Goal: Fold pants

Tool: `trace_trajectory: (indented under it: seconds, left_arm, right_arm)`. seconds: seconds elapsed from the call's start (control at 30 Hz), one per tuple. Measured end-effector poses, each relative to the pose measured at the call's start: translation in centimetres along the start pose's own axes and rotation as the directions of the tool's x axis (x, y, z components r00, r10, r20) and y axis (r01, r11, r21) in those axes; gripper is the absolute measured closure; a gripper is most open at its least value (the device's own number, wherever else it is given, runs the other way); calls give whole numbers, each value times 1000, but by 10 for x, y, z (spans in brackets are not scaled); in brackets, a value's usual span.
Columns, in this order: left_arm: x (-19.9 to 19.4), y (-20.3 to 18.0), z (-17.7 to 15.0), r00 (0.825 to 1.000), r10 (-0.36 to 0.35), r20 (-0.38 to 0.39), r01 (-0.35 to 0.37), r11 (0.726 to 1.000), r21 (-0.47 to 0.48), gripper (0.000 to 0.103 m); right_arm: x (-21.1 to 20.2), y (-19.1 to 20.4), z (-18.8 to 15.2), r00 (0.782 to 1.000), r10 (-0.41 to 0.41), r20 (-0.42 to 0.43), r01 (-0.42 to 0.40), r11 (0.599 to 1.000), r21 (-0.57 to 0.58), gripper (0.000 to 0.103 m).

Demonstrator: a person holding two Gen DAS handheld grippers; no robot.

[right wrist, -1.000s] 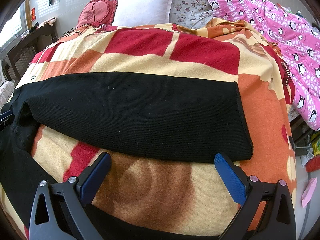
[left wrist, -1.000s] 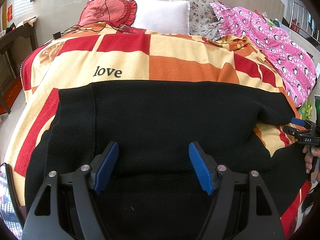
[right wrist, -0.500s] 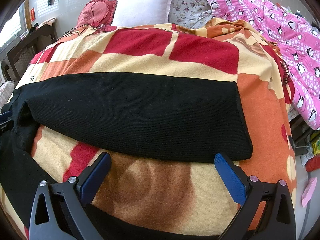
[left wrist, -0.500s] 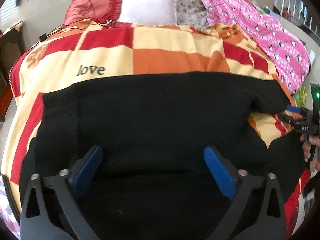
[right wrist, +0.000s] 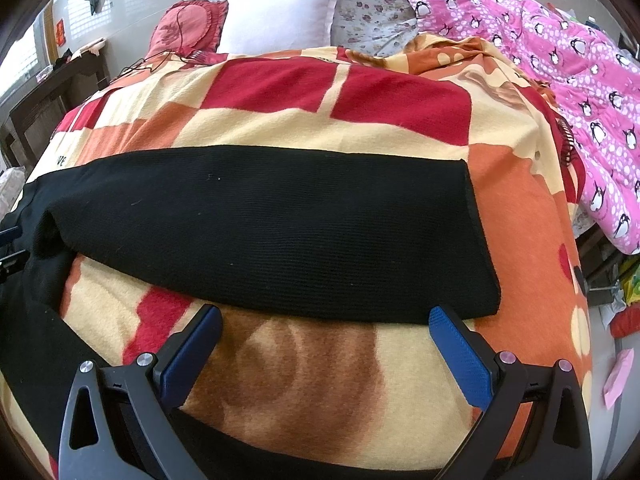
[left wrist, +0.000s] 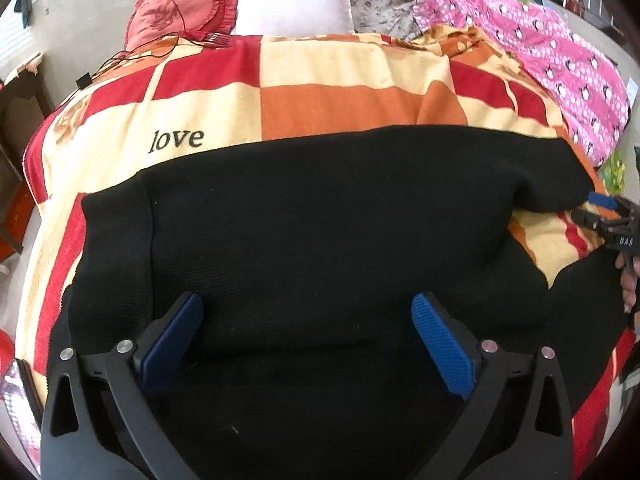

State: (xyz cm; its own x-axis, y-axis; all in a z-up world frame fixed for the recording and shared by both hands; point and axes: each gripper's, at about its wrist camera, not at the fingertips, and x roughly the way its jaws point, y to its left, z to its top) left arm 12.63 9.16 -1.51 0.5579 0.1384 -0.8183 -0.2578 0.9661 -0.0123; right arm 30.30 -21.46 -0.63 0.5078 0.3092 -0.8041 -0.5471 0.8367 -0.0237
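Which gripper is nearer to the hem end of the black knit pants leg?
Right. The right gripper is just below the hem end; the left gripper is over the waist part.

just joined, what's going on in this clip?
A person with a handheld gripper in each hand is folding black pants on a bed covered by a checked blanket. The left gripper sits over the waist end, jaws wide open and gripping nothing. The right gripper is also open, over bare blanket just short of the far leg, which lies flat across the bed. Nothing is held right now.
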Motion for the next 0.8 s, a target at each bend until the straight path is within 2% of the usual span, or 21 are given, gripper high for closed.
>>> trace_trajectory:
  seconds: [0.17, 0.3, 0.37, 0.5, 0.6, 0.67, 0.73, 0.8]
  left_arm:
    - [-1, 0, 0, 1000, -3, 5, 3, 1000, 1, 0]
    - [-11, 3, -3, 999, -24, 40, 25, 999, -23, 0]
    - [-28, 2, -4, 996, -38, 76, 41, 999, -30, 0]
    - [-68, 9, 4, 985, -60, 162, 58, 998, 19, 0]
    - [-93, 35, 12, 974, -89, 208, 81, 996, 49, 0]
    - [-104, 65, 21, 967, -99, 236, 83, 994, 75, 0]
    - [-100, 90, 29, 970, -78, 230, 62, 995, 73, 0]
    - [-88, 123, 42, 980, -34, 194, 31, 999, 22, 0]
  right_arm:
    - [0, -1, 0, 1000, -1, 0, 1, 1000, 9, 1]
    - [0, -3, -1, 1000, -1, -1, 1, 1000, 20, 1]
    - [0, -5, 0, 1000, -2, -2, 2, 1000, 29, 1]
    - [0, -6, -1, 1000, -7, -2, 7, 999, 43, 1]
    - [0, -6, -1, 1000, -13, -2, 13, 999, 47, 1]
    - [-1, -6, -2, 1000, -14, 0, 14, 999, 49, 1]
    - [-1, -7, -2, 1000, -13, 1, 13, 998, 54, 1]
    - [-1, -8, -2, 1000, -8, 3, 8, 998, 60, 1]
